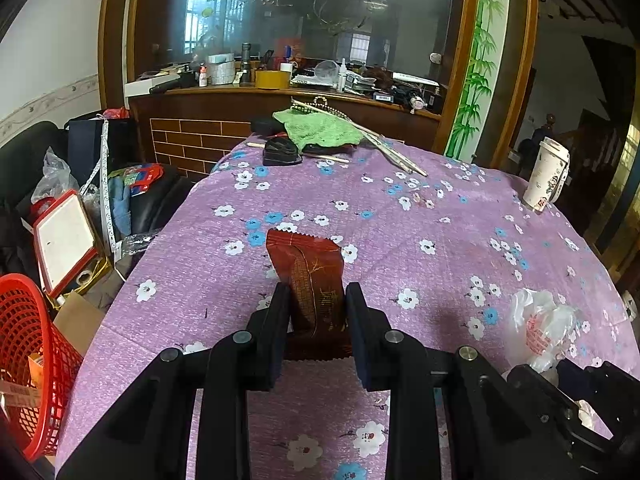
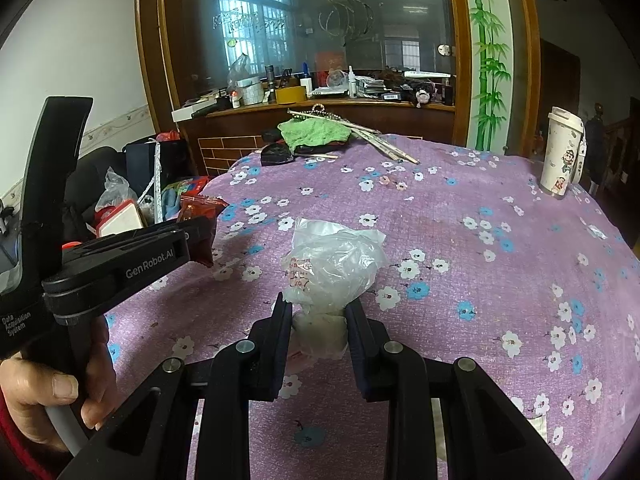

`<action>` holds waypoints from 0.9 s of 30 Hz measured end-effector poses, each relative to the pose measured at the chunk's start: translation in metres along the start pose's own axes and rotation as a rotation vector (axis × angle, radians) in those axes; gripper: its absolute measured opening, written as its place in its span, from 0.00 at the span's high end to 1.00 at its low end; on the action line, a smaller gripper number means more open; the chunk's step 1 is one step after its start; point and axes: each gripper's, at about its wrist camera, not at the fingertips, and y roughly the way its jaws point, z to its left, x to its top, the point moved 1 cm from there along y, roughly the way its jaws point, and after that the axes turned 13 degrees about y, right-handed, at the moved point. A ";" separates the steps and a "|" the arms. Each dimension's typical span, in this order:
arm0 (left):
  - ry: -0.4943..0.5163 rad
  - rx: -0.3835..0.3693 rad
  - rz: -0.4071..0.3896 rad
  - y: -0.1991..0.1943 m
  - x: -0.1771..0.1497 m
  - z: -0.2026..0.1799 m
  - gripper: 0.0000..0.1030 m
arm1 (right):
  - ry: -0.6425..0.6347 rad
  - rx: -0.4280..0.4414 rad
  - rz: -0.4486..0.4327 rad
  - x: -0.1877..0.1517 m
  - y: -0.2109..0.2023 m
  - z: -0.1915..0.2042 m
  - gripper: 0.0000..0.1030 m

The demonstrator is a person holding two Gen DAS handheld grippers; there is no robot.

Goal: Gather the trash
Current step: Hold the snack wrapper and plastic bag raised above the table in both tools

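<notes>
Left gripper [image 1: 318, 300]: pads pinching red snack wrapper [image 1: 310, 276], wrapper upright, raised above purple floral tablecloth [image 1: 420, 216].
Right gripper [image 2: 318, 312]: pads pinching crumpled clear plastic bag [image 2: 332, 268] over same cloth.
Left wrist view only: red mesh basket [image 1: 28, 344] beside table at left, paper scraps inside, contents otherwise unclear.
Right wrist view only: person's hand [image 2: 48, 396] on left gripper's handle.
Both views: white lidded cup [image 1: 546, 174] near right table edge; green cloth [image 1: 320, 128], sticks at far end.
</notes>
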 end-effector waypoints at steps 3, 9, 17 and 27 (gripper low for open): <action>-0.008 0.007 -0.002 0.000 0.000 0.002 0.74 | -0.005 0.002 -0.001 0.000 -0.001 0.001 0.72; -0.021 0.019 -0.004 0.000 0.001 0.004 0.74 | -0.016 0.009 -0.003 -0.002 -0.001 0.003 0.72; -0.024 0.022 -0.003 0.000 0.001 0.005 0.74 | -0.021 0.009 -0.005 -0.002 -0.002 0.004 0.72; -0.023 0.023 0.000 0.000 0.000 0.005 0.74 | -0.036 0.007 -0.003 -0.003 -0.002 0.007 0.72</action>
